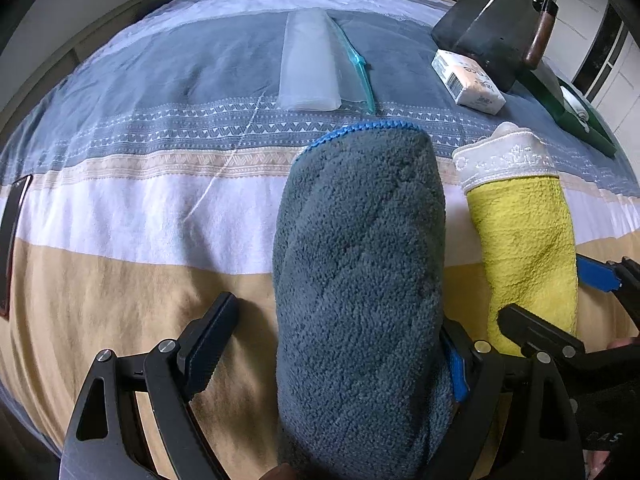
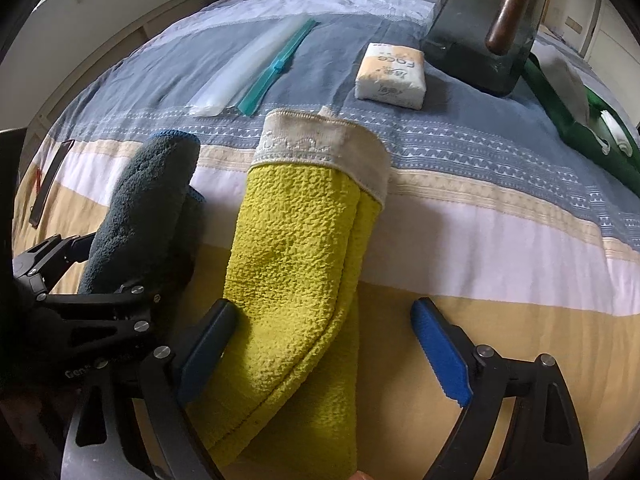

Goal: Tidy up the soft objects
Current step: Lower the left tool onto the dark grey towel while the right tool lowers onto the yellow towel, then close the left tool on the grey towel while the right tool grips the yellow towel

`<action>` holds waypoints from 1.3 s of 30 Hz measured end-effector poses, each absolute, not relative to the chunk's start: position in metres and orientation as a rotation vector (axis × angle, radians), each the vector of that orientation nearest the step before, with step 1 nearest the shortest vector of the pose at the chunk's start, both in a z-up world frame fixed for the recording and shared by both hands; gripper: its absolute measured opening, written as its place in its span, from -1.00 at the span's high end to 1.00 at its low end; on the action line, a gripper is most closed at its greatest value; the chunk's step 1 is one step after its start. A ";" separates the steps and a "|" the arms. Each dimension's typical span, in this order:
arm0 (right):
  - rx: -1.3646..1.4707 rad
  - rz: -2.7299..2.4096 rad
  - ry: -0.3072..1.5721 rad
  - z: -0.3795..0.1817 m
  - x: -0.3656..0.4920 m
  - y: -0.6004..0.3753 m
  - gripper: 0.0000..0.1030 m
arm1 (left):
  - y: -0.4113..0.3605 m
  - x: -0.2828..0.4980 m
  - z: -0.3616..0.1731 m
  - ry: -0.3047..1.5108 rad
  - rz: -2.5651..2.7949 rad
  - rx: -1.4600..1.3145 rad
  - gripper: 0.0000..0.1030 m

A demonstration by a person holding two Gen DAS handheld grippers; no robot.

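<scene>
A folded blue-grey towel [image 1: 360,264] lies on the striped bed cover [image 1: 140,208], pointing away from me. My left gripper [image 1: 332,354] straddles its near end. The right pad sits against the towel, while the left pad stands apart from it, so the gripper is open. Just to the right lies a folded yellow towel with a white lace band [image 2: 296,248]. My right gripper [image 2: 324,348] straddles that one. Its left pad touches the towel and its blue right pad stands well clear of it. Both towels show side by side in each view.
Farther up the bed lie a clear zip bag with a teal slider [image 1: 308,64] and a tissue pack [image 1: 468,80]. A dark bag with a wooden handle [image 1: 492,20] and a green object [image 1: 576,116] sit at the right. A dark phone [image 1: 12,240] lies at the left edge.
</scene>
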State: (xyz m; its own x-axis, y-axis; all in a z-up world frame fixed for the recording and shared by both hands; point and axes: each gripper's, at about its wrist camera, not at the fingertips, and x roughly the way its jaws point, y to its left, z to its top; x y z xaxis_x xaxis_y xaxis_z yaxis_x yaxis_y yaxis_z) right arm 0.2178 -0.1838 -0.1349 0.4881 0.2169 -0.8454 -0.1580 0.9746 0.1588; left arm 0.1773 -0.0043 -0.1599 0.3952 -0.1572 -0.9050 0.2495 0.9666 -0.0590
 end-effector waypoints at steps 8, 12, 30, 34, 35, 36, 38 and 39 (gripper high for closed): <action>0.042 0.248 1.041 -0.138 0.220 -0.172 -0.67 | 0.005 0.183 -0.157 1.137 -0.274 0.139 -0.66; 0.015 0.258 1.040 -0.139 0.220 -0.166 -0.45 | 0.011 0.187 -0.154 1.138 -0.263 0.153 -0.66; -0.016 0.256 1.035 -0.137 0.217 -0.162 0.11 | 0.003 0.184 -0.150 1.139 -0.237 0.156 -0.66; -0.011 0.251 1.037 -0.137 0.218 -0.164 0.22 | 0.003 0.184 -0.152 1.139 -0.233 0.155 -0.66; -0.011 0.250 1.038 -0.136 0.218 -0.164 0.25 | 0.003 0.185 -0.153 1.139 -0.233 0.156 -0.66; -0.012 0.250 1.038 -0.136 0.218 -0.164 0.30 | 0.004 0.185 -0.153 1.139 -0.233 0.156 -0.66; -0.012 0.248 1.039 -0.136 0.218 -0.165 0.39 | 0.003 0.185 -0.154 1.139 -0.233 0.156 -0.66; -0.016 0.250 1.039 -0.135 0.218 -0.164 0.45 | 0.003 0.185 -0.154 1.138 -0.233 0.156 -0.66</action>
State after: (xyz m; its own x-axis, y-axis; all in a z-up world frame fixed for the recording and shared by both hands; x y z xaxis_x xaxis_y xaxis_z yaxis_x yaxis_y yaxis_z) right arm 0.2182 -0.1645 -0.1355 0.4816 0.1975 -0.8538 -0.2122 0.9716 0.1050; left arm 0.1850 0.0035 -0.1540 0.3988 -0.1039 -0.9111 0.2622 0.9650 0.0047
